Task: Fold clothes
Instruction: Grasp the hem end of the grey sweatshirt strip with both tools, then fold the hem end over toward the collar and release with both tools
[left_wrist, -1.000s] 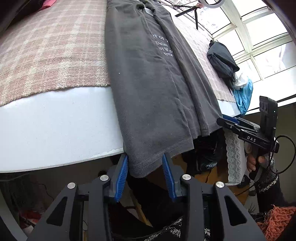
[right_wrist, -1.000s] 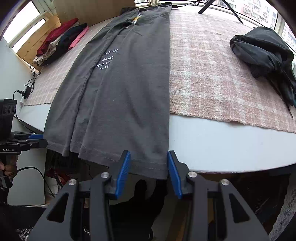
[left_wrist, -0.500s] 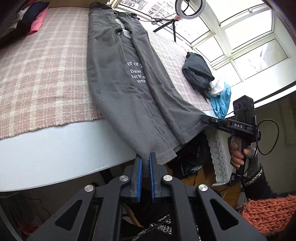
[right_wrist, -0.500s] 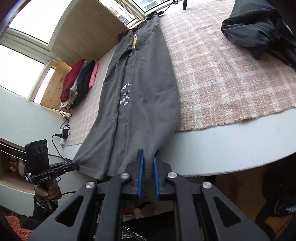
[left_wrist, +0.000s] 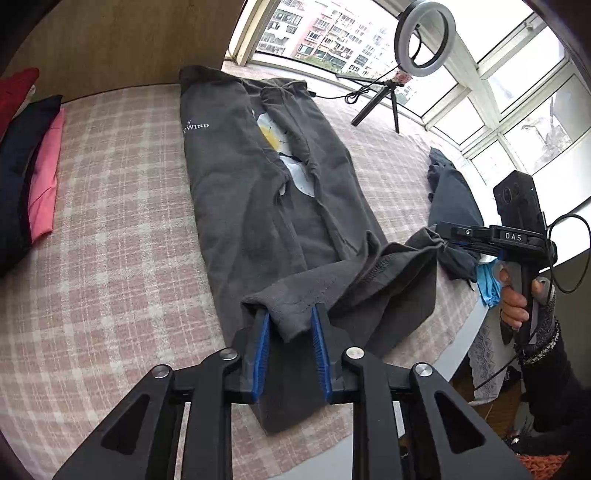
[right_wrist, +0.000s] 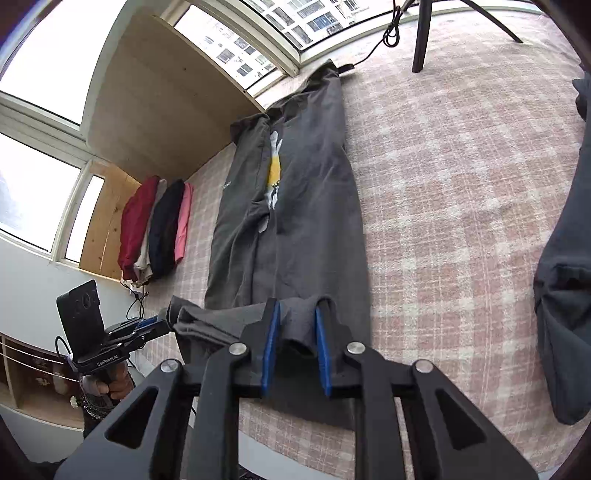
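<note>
Clearly legible — "DWIND" on grey shirt (left_wrist: 258, 206).

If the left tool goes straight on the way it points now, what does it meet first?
Most likely the grey shirt: its lifted hem already lies between the opening jaws of the left tool, and the shirt's flat body is just beyond. Depth is uncertain.

Each wrist camera looked steeply down over its own fingers, close above the shared grey garment (left_wrist: 258, 206) (right_wrist: 317, 206) mid-frame.
</note>
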